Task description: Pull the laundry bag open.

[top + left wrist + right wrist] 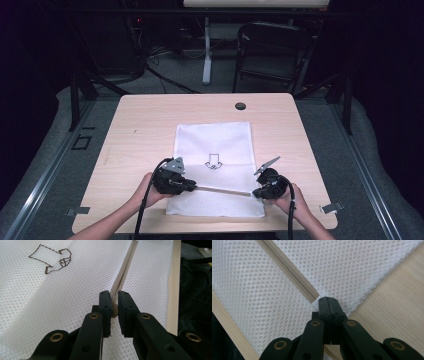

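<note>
A white perforated mesh bag (215, 165) is lying flat on the pale wooden desk (140, 130), the left claw (114, 308) pinching its beige zipper pull (114, 310), the right claw (328, 305) clenching the zipper's (287, 269) end.

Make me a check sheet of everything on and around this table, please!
Surface: wooden table, bare around the bag.
Job's things: white mesh bag lying flat, with a zipper across its near end and a small outline drawing.
Clutter: a dark round cap at the far edge.
Grippers: left gripper shut on the zipper's pull; right gripper shut on the bag's edge at the zipper's end.
Cables: one trails from each gripper.
Surroundings: dark room, folding chair, a stand's leg, floor wires.
</note>
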A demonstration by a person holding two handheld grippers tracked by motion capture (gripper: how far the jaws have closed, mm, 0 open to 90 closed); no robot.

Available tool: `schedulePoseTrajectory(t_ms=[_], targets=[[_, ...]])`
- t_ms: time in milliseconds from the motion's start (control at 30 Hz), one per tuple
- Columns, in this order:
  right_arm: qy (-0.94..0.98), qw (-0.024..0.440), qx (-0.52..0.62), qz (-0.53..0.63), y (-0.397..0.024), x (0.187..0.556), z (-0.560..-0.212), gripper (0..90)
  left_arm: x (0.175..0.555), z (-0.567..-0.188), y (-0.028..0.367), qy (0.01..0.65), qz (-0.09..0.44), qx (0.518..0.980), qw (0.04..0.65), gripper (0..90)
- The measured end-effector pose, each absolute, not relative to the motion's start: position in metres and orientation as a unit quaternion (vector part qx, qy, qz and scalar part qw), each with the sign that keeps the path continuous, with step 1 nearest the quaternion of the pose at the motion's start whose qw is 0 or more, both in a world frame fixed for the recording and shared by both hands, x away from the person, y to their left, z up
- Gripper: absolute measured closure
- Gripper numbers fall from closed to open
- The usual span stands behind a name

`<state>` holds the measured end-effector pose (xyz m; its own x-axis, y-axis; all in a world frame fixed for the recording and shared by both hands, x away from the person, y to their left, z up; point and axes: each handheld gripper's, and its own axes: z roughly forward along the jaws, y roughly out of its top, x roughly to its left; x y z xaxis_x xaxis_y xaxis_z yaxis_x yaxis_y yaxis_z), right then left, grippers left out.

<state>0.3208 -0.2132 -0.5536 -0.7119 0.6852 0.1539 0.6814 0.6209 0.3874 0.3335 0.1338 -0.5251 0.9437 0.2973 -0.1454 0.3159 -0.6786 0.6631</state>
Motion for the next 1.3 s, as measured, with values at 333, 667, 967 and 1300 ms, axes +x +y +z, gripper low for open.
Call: schedulePoseTrajectory(t_ms=[333,667,967,1300], targets=[[0.9,0.006,0.38,0.213,-0.214,0.321,-0.554,90.0,0.332,-0.523,0.149,0.179,-0.01,0.913,0.366,81.9],[0.894,0.009,0.388,0.223,-0.213,0.32,-0.555,90.0,0.329,-0.524,0.16,0.187,-0.008,0.912,0.366,81.8],[0.893,0.007,0.39,0.225,-0.212,0.319,-0.555,90.0,0.327,-0.522,0.183,0.21,0.007,0.908,0.364,81.8],[0.897,0.007,0.387,0.213,-0.212,0.32,-0.554,90.0,0.325,-0.523,0.202,0.232,0.019,0.903,0.361,81.8]])
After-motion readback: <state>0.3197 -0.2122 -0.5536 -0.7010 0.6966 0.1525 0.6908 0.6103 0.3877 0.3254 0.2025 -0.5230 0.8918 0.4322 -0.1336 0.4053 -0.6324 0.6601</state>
